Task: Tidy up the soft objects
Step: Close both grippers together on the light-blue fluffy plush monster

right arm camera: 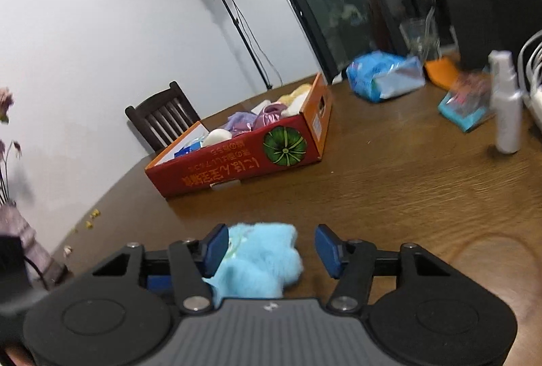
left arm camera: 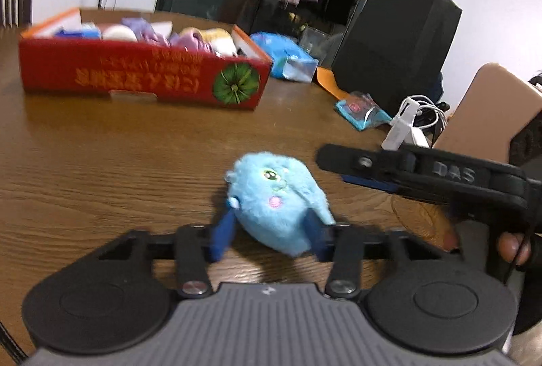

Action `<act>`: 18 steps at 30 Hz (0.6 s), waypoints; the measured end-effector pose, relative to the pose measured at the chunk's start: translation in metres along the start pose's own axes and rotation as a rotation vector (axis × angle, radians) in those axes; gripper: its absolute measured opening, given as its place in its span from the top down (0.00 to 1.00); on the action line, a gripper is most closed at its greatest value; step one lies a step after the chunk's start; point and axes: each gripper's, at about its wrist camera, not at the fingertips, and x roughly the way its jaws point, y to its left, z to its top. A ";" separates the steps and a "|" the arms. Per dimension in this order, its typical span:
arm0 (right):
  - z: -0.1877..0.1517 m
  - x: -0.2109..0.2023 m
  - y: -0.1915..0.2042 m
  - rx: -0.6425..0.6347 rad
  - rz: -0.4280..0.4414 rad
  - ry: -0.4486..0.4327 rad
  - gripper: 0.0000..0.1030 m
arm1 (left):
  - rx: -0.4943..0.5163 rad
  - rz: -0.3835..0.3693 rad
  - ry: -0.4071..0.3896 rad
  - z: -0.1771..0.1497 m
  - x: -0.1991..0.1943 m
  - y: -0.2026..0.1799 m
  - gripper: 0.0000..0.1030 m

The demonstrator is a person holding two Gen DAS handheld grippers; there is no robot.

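Left gripper has its blue pads pressed on both sides of the fluffy blue toy, so it is holding the toy low over the brown table; the pads grip only the near, bottom end of the toy, so I think the round, soft body could slip out when it is carried; right gripper is partly open, and in its own view the toy sits between its pads, touching the left one with a gap at the right one, so it is not squeezing; both grippers are very close together around one small toy, and they could bump each other or tug it two ways; the red box is far away on the left and already holds other soft things; the toy could hit the box wall if it is carried too low; on the far right are a blue packet, a white spray bottle and white cables; a wide swing there could knock the bottle over
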 end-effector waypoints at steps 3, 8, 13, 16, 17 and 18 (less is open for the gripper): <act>-0.001 0.020 -0.004 0.041 0.005 0.031 0.57 | 0.002 -0.003 -0.019 0.005 -0.005 0.014 0.70; -0.015 0.037 0.002 0.088 0.059 0.043 0.58 | -0.021 -0.036 -0.059 0.012 -0.017 0.044 0.52; -0.016 0.039 0.009 0.038 0.053 0.031 0.61 | -0.074 -0.048 -0.034 0.022 0.002 0.054 0.47; -0.016 0.039 0.009 0.039 0.051 0.030 0.62 | -0.104 -0.089 -0.005 0.023 0.014 0.057 0.60; -0.016 0.040 0.009 0.040 0.045 0.028 0.62 | -0.106 -0.103 -0.006 0.022 0.014 0.056 0.67; -0.016 0.039 0.008 0.043 0.046 0.029 0.62 | -0.100 -0.114 -0.006 0.022 0.014 0.055 0.68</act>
